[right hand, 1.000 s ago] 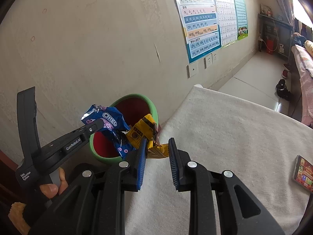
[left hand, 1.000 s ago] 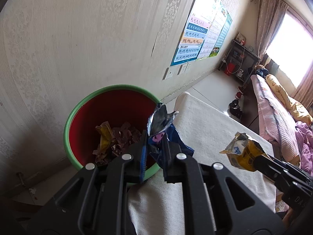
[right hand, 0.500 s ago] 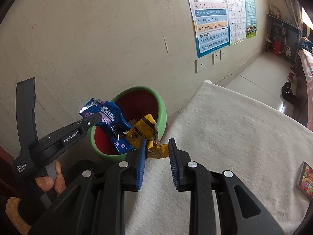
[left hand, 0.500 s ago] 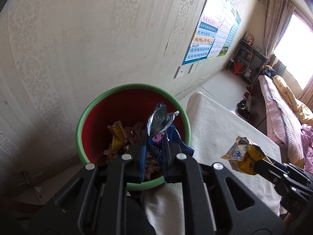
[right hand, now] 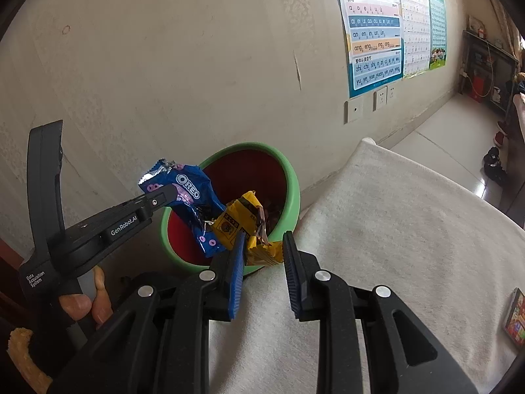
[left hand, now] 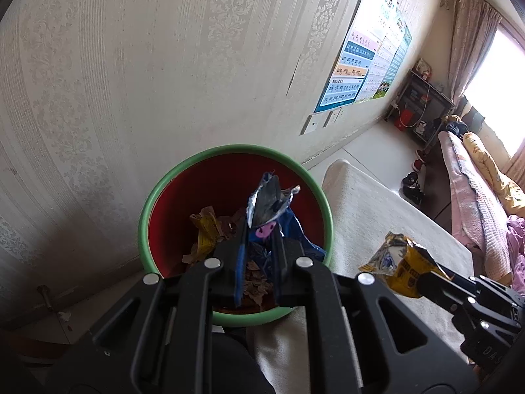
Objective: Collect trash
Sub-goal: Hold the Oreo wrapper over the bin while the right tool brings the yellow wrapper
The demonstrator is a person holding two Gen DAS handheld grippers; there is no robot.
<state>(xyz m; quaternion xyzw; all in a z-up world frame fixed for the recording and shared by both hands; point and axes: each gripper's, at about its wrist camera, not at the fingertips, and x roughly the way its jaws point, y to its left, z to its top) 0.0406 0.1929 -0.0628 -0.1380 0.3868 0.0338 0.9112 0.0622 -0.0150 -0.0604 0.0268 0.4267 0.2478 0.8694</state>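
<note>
Trash bin [left hand: 236, 151], green rim and red inside, stands on the floor against the patterned wall [left hand: 131, 65], just off the corner of the white-covered bed [right hand: 410, 229]. Down inside it lies a heap of crumpled wrappers [left hand: 210, 229], yellow and brown. The left gripper [left hand: 257, 256] is clamped on a blue Oreo wrapper [left hand: 269, 203], and that wrapper hangs right over the bin's mouth, its torn silver end pointing up. Over to the right gripper [right hand: 262, 256]: its blue-padded fingers [right hand: 236, 262] pinch a yellow wrapper [right hand: 249, 226] at the bin's near rim, at the bed's edge, the far pad standing a little apart from the packet.

The left wrist view looks straight down into the bin and shows the heap; it also catches the right gripper [left hand: 426, 285] from the side with its yellow packet [left hand: 397, 262] over the bed cover. The right wrist view shows the Oreo lettering [right hand: 188, 190], the left gripper [right hand: 160, 197] side-on, the person's fingers [right hand: 85, 302] on its handle, and a colourful packet [right hand: 515, 318] at the bed's right edge.

Posters [right hand: 377, 32] and wall sockets [right hand: 354, 110] sit on the wall beyond the bin. Bare floor [right hand: 443, 121] runs along the wall past the bed's far corner toward a shelf [left hand: 420, 105].
</note>
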